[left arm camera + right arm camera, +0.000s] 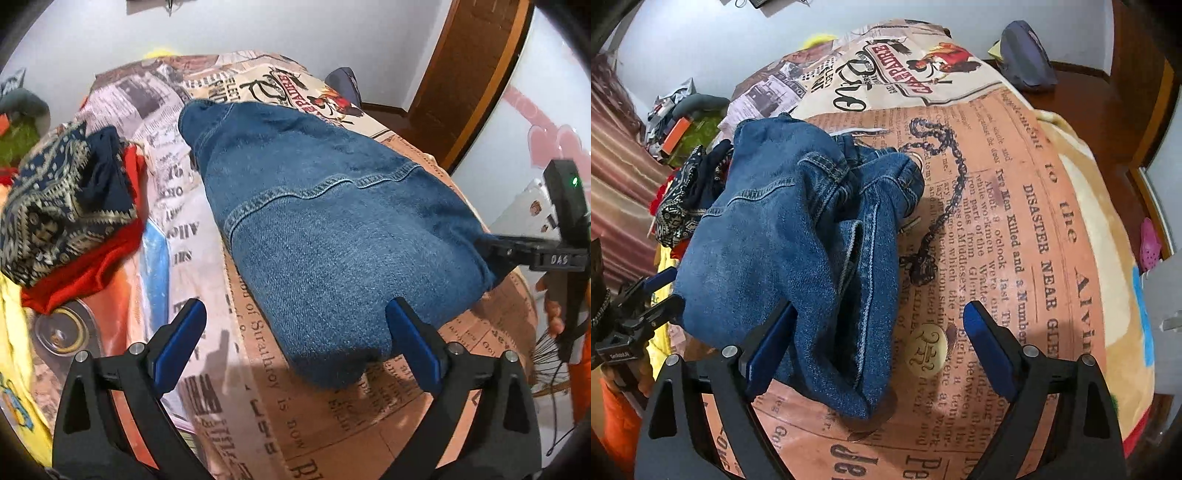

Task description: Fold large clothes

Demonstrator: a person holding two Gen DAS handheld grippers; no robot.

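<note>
A folded blue denim garment lies on the newspaper-print bed cover. My left gripper hangs over its near rounded edge, jaws wide open, the right blue pad beside the denim without pinching it. In the right wrist view the denim is bunched, with seams and a fold running toward me. My right gripper stands open astride its near end, the left pad against the cloth. Each gripper shows in the other's view: the right gripper at the denim's right corner, the left gripper at its left edge.
A pile of other clothes, navy patterned, red and yellow, sits on the bed to the left of the denim. A dark bag lies beyond the bed's far corner. A wooden door frame and a pink clog are at the right.
</note>
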